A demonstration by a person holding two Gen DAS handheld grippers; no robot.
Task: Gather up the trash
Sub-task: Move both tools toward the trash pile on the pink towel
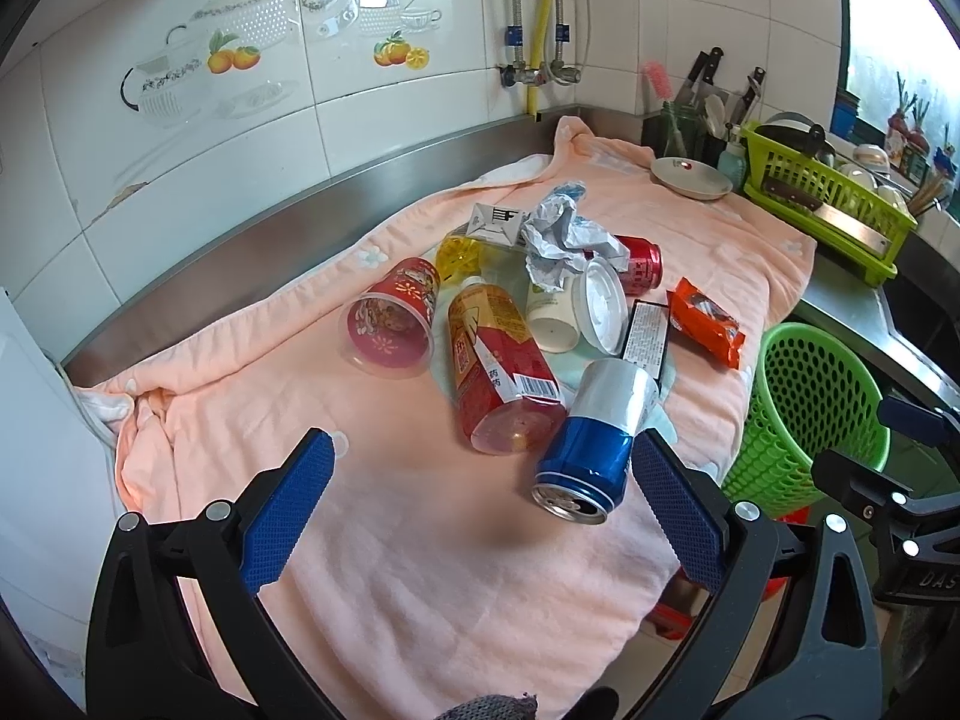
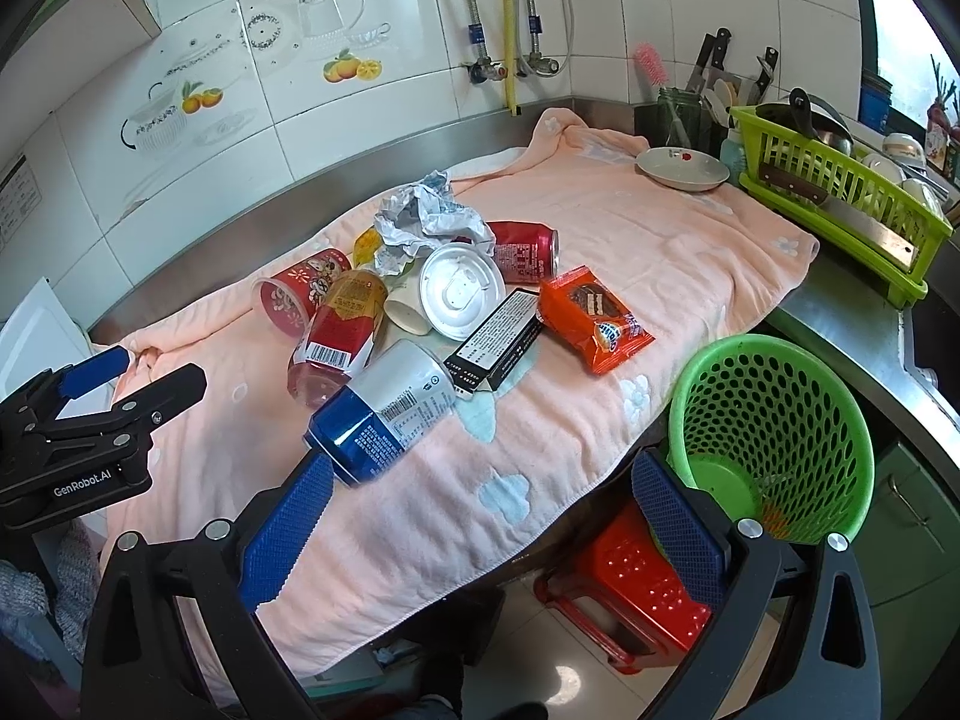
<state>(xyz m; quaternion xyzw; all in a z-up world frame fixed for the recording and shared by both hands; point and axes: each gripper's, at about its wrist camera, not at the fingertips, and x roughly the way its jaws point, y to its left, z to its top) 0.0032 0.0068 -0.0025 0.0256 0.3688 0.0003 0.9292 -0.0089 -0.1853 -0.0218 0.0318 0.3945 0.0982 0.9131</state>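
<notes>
Your left gripper hangs over the near edge of the bench, jaws wide and holding nothing; the blue-and-silver can lies on its side just inside the right-hand finger, its opened end toward you. Your right gripper is also spread wide and holds nothing, hovering past the near edge of the bench above the red stool.

The trash sits heaped mid-bench on the pink towel: a red-labelled bottle, a red plastic cup, a white cup with lid, crumpled paper, a red can, a black box and an orange snack wrapper.

The green basket stands on the stool off the bench's right near corner, mostly bare inside.
</notes>
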